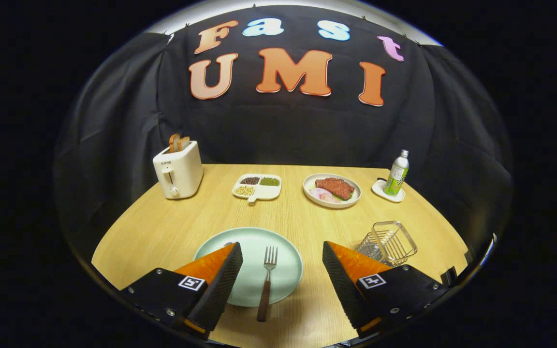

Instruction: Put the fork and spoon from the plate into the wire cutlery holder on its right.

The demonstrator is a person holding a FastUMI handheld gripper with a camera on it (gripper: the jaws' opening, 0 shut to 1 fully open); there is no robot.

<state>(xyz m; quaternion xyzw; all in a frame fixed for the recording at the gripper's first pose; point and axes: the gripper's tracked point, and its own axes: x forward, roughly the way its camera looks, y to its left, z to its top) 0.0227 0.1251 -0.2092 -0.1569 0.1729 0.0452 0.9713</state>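
Near the desk's front edge, spread fingers (282, 282) are flanking a stiff, slippery-looking, brown-handled metal fork (267, 282) on a pale-green plate (285, 280); its handle seems best pinched.

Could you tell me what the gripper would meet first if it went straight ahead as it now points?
Probably the fork, lying between the open fingers of the gripper, on the plate; depth is unclear.

Staged booth, prob. mock dining setup: black cloth wall (298, 130), wood table (162, 232) w/ toaster (178, 170), food plates.
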